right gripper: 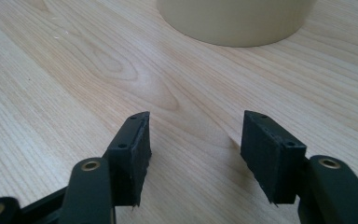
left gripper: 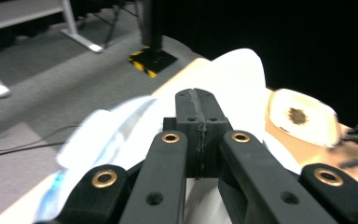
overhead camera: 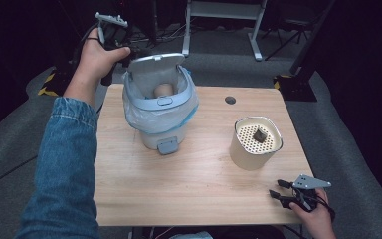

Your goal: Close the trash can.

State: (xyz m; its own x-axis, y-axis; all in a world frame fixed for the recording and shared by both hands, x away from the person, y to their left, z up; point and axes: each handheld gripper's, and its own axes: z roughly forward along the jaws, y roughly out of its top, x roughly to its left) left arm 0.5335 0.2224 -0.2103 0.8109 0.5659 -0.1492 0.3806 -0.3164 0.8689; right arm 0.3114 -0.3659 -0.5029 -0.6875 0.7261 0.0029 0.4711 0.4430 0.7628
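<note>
Your left gripper point(overhead camera: 124, 56) sits in the upper left of the high view, just behind the raised lid point(overhead camera: 156, 62) of the pedal bin point(overhead camera: 160, 107). In the left gripper view its fingers point(left gripper: 200, 122) are clenched flat against each other with nothing between them, and the pale lid rises just past their tips. The bin stands on the counter point(overhead camera: 194, 184), left of centre in the high view, lined with a clear bag point(overhead camera: 133, 110); a small beige, rounded object point(overhead camera: 162, 90) lies inside it.

Your right gripper point(overhead camera: 278, 188) rests at the lower right of the high view, near the counter's front edge. Its fingers point(right gripper: 135, 144) stand released, apart over bare wood. The cream perforated-top container point(overhead camera: 256, 142) stands near them, towards the right of the counter, with a small dark piece point(overhead camera: 259, 134) on top.
</note>
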